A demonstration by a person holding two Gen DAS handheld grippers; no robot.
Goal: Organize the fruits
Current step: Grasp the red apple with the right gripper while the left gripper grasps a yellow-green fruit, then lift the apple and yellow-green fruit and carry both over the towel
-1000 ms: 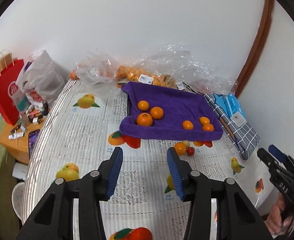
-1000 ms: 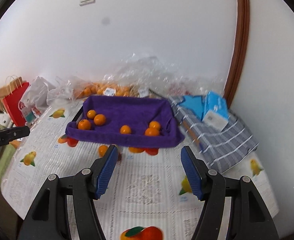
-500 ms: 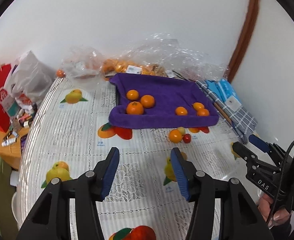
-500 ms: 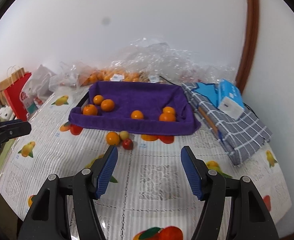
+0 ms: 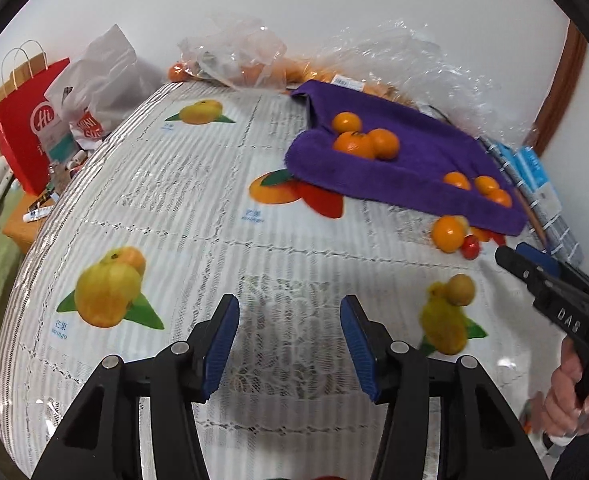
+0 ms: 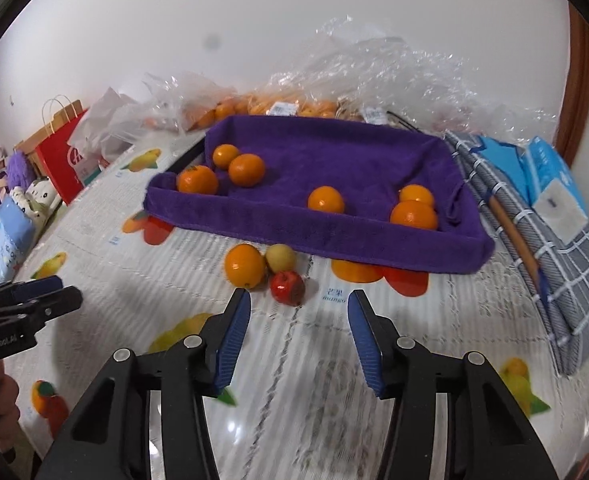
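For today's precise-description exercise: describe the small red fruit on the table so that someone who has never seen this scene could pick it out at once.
Find the purple towel-lined tray on the fruit-print tablecloth. Just outside its near edge sit three loose fruits in a cluster: an orange, a pale yellow fruit and the red fruit. It is the only red one, and lies nearest the right gripper.

Black plastic left claw and right claw, ribbed blue pads, silver screws, white lettering, bare-skinned hand
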